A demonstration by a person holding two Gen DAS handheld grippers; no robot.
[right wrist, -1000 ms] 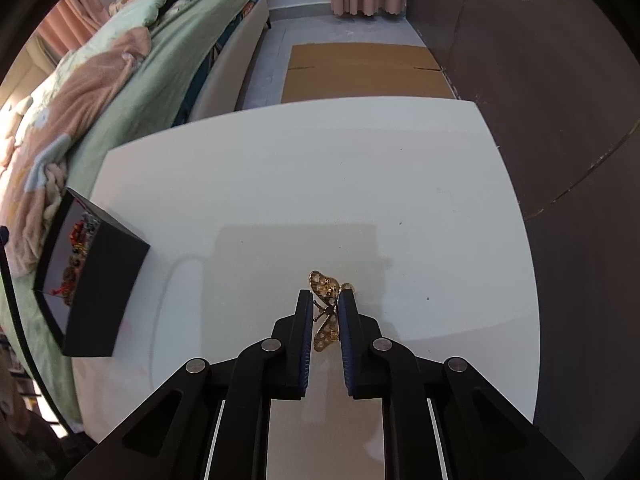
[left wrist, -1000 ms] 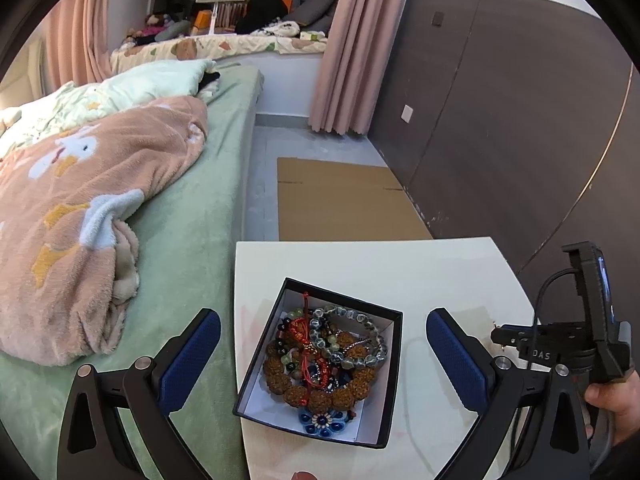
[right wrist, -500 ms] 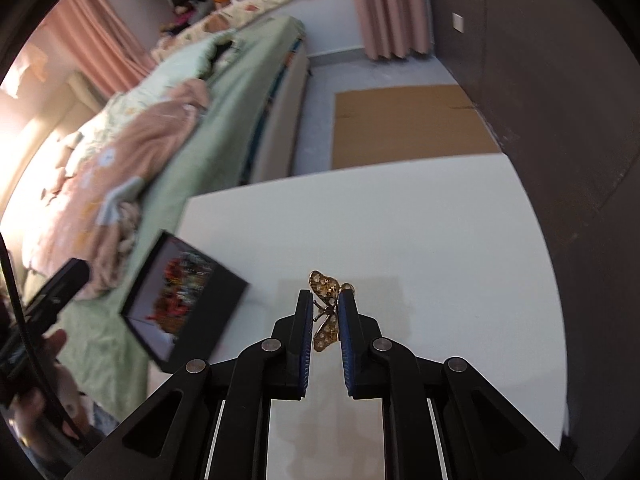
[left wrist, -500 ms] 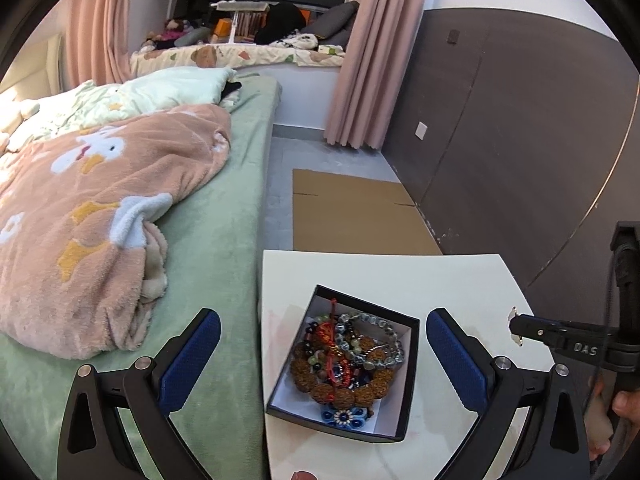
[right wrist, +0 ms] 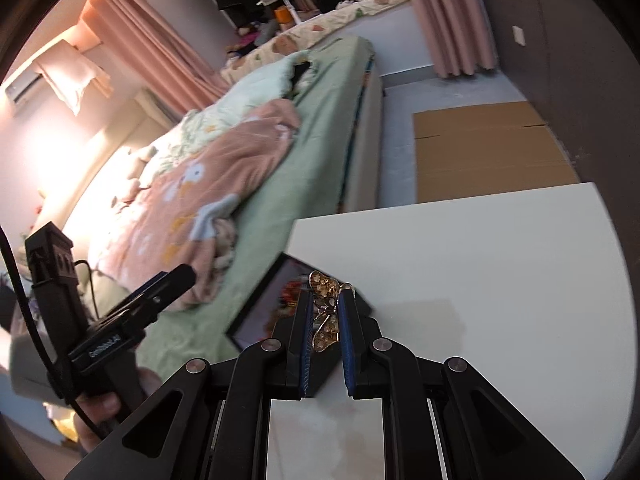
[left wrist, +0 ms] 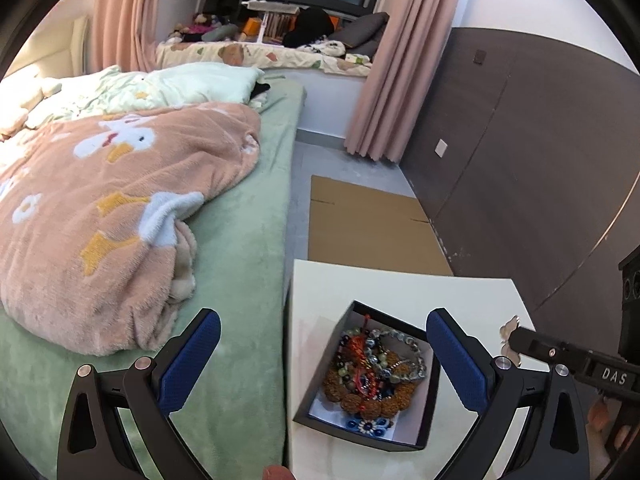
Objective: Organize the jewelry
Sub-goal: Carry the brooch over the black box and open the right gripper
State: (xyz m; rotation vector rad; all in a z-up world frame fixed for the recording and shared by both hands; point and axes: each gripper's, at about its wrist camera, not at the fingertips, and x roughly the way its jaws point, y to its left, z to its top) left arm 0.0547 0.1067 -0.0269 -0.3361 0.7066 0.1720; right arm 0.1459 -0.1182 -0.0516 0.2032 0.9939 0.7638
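A black jewelry box with a white lining sits on the white table near its left edge, full of bead bracelets. My left gripper is open and empty above and before the box. My right gripper is shut on a gold butterfly brooch and holds it above the box. In the left wrist view the right gripper shows at the right with the brooch at its tip.
A bed with a green sheet and a peach blanket stands against the table's left side. Flat cardboard lies on the floor beyond the table. A dark panelled wall runs along the right.
My right gripper has swung left with the brooch, from over the bare table to above the box. My left gripper has drawn back and left, so the box sits further right in its view.
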